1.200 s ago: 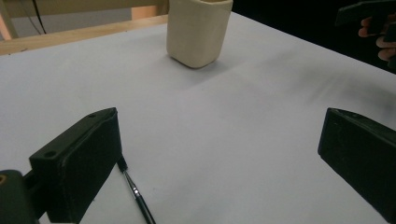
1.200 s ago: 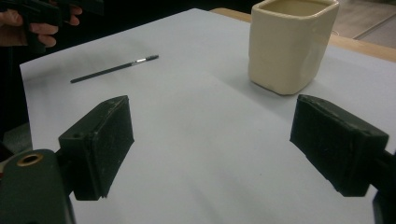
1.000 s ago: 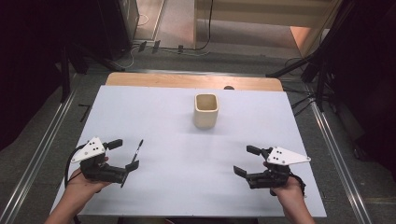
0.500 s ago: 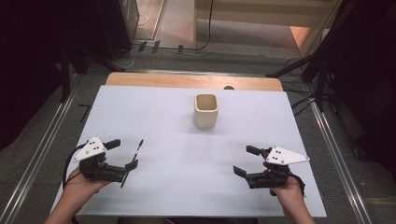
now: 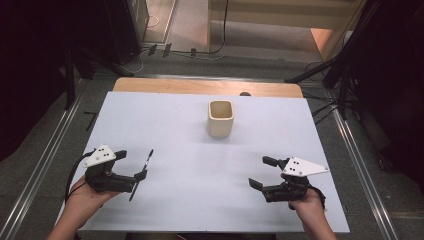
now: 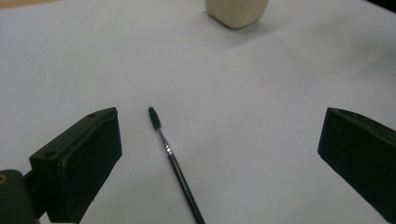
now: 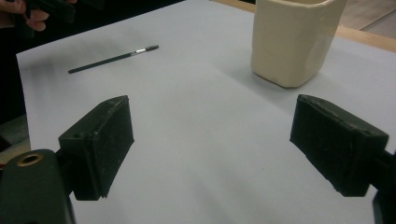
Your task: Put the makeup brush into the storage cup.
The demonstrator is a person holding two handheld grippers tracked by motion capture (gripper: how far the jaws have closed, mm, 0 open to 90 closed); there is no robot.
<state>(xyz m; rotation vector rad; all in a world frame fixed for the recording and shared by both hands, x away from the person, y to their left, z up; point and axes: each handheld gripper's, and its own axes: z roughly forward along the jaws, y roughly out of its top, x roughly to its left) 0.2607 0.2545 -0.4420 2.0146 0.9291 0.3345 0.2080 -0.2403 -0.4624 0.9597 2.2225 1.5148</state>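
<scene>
A thin black brush [image 5: 148, 158] lies flat on the white table sheet at the left, bristle end pointing away from the person. My left gripper [image 5: 131, 165] is open and hovers over it. In the left gripper view the brush [image 6: 173, 158] lies between the wide-apart jaws, nearer the left one, untouched by my left gripper [image 6: 219, 140]. A cream square cup [image 5: 220, 118] stands upright at the centre back, empty as far as I can see. My right gripper [image 5: 261, 172] is open at the front right with nothing in it. Past that right gripper [image 7: 215, 126] stand the cup [image 7: 294, 39] and the brush [image 7: 112, 58].
The white sheet [image 5: 200, 160] covers most of the table, with a strip of bare wood [image 5: 165, 86] along the far edge. A small dark spot [image 5: 244, 93] sits on that strip. Metal rails and stand legs flank the table on the floor.
</scene>
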